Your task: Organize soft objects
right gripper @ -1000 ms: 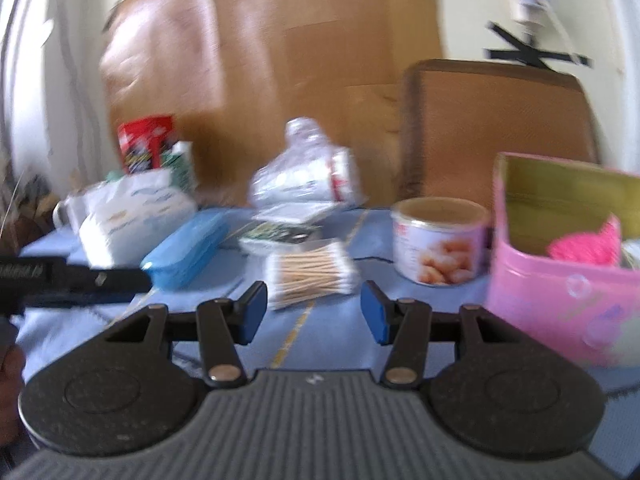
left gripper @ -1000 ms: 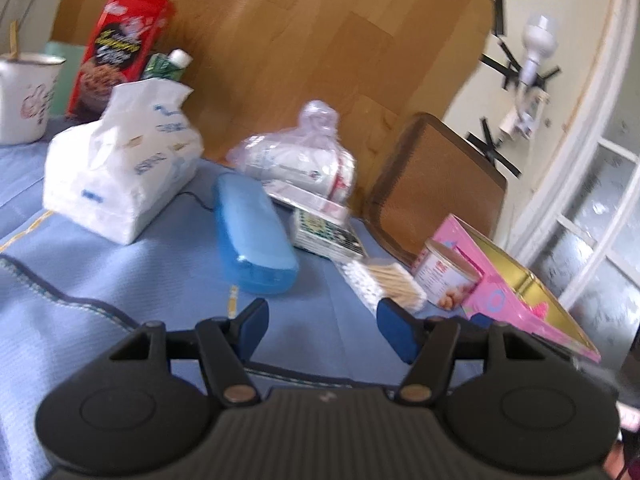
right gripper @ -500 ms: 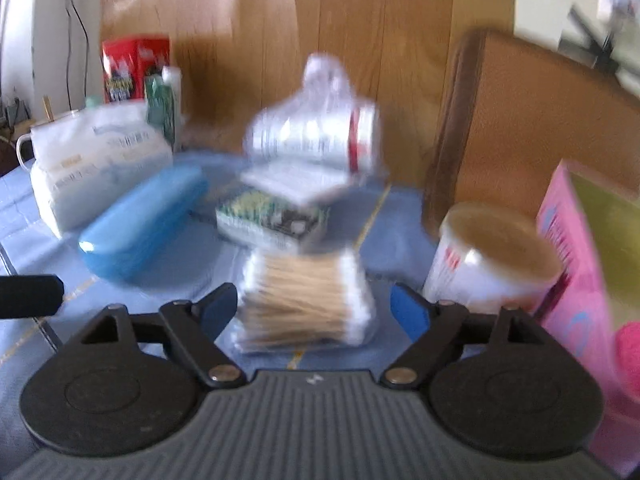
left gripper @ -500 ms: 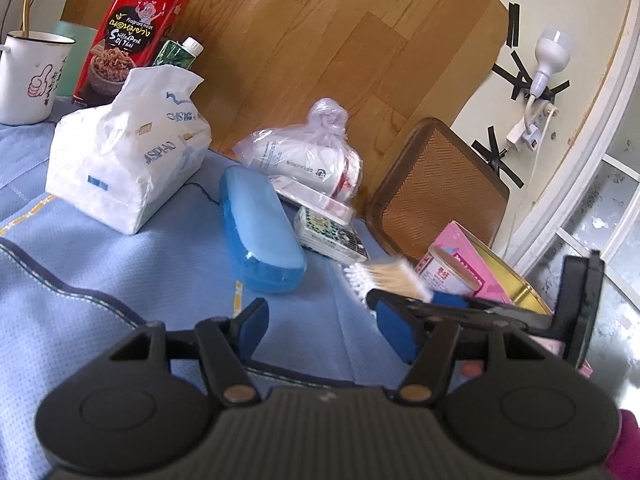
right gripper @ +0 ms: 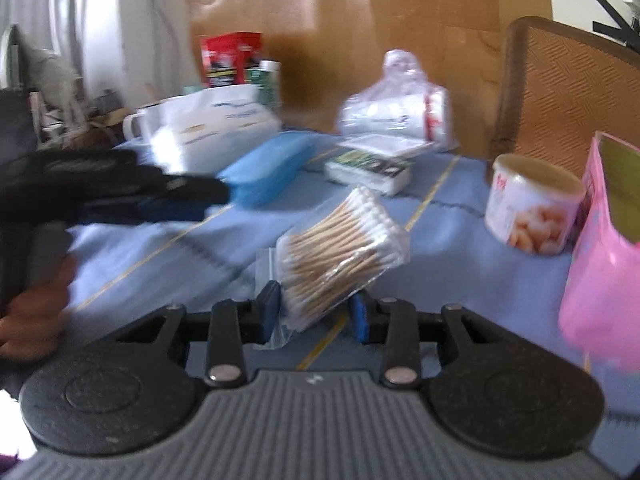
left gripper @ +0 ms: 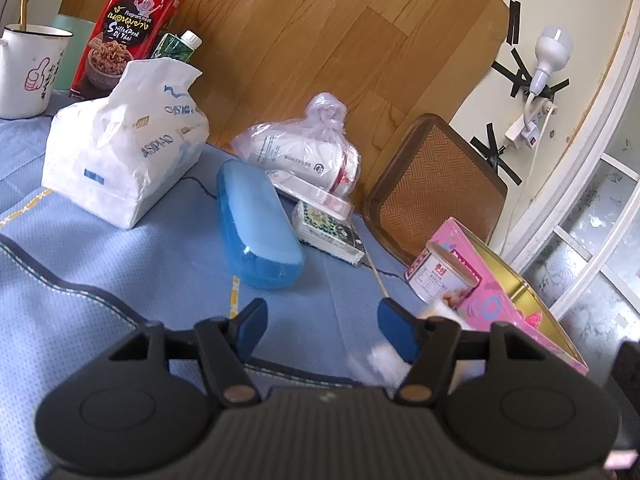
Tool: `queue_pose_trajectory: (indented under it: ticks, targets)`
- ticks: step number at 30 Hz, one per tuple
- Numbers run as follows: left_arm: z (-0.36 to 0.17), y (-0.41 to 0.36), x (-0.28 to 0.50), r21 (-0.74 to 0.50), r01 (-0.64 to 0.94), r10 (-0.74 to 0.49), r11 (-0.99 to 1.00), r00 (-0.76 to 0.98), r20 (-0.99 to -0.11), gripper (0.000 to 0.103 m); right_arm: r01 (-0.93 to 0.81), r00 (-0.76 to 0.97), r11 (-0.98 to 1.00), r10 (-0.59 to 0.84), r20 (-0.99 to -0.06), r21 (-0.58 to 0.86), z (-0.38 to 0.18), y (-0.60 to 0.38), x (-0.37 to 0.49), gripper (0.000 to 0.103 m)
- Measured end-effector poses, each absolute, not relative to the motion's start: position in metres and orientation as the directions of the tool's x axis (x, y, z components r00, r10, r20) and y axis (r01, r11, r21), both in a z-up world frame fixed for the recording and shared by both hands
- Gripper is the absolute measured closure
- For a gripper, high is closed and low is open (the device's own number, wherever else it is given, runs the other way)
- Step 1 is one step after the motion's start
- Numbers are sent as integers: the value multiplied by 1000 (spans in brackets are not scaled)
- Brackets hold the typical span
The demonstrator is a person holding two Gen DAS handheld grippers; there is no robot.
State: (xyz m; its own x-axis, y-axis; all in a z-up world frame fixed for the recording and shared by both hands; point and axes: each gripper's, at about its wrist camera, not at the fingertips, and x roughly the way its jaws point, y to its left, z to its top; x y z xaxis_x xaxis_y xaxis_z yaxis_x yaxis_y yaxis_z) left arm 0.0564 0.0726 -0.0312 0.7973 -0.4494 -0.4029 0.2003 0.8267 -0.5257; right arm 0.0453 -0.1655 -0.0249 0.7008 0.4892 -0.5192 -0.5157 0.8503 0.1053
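Right gripper (right gripper: 314,312), jaws just closed, clamps the bag of cotton swabs (right gripper: 340,256) between its 2 pads (bag tilted, raised above the blue cloth (right gripper: 440,264)). Left gripper (left gripper: 320,322) stands released, nothing between its jaws. Pink box (right gripper: 600,264) near, at right.

The pink box (right gripper: 600,264) is blurred and cut off at the edge.

A wood-grain panel (left gripper: 320,40) fills the upper middle of the frame, leaning behind the blue-clothed surface (left gripper: 100,248). At upper right, a bulb (left gripper: 552,46) is taped to the cream wall (left gripper: 580,8), beside a white-framed window (left gripper: 600,208). A woven chair back (left gripper: 436,184) stands right of centre.
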Motion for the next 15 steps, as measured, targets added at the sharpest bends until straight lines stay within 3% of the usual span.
queue_pose_trajectory:
  ticks: [4, 8, 15]
  targets:
    - [-31, 72, 56, -521, 198, -445, 830, 798, -406, 37, -554, 662, 819, 542, -518, 150, -26, -174, 26, 62]
    - [-31, 73, 57, -519, 198, -445, 831, 797, -408, 37, -450, 767, 891, 420, -486, 60, -25, -185, 15, 49]
    - [-31, 73, 57, -519, 199, -446, 831, 797, -408, 37, -358, 807, 916, 401, -434, 182, -27, -212, 22, 35]
